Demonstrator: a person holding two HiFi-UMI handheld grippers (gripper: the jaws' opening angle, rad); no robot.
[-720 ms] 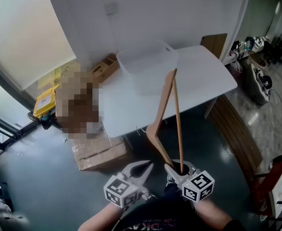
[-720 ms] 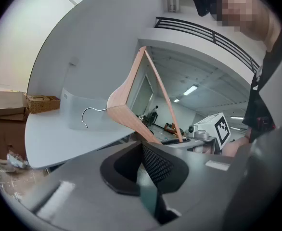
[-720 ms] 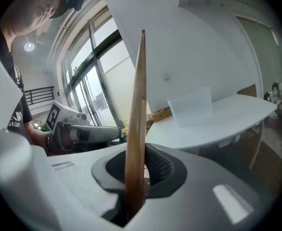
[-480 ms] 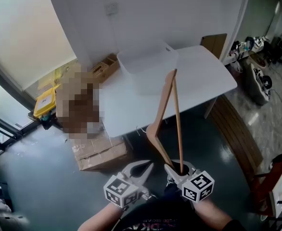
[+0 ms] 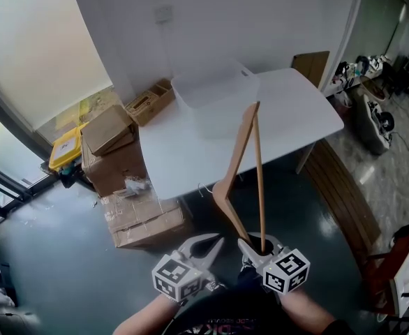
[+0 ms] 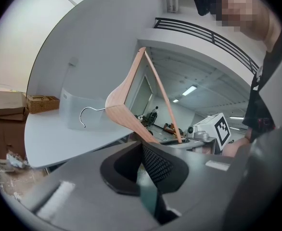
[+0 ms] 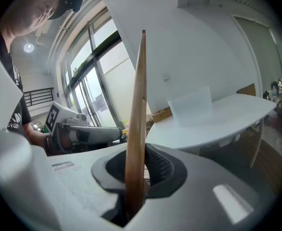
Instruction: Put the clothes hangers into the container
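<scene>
A wooden clothes hanger (image 5: 236, 152) stands nearly upright in front of me, and my right gripper (image 5: 262, 245) is shut on the low end of its bar (image 7: 137, 129). Its metal hook (image 5: 203, 187) points left, below the near edge of the white table (image 5: 183, 159). The translucent white container (image 5: 215, 100) stands at the table's far side and looks to have nothing in it. It shows also in the left gripper view as the container (image 6: 78, 107), behind the hanger (image 6: 126, 93). My left gripper (image 5: 215, 243) hovers just left of the right one, slightly open with nothing between its jaws.
Cardboard boxes (image 5: 114, 145) are stacked on the dark floor left of the table, with a flat one (image 5: 145, 222) nearer me. A wicker crate (image 5: 149, 100) and a yellow bin (image 5: 66, 149) sit by the wall. A wooden bench (image 5: 340, 187) lies at the right.
</scene>
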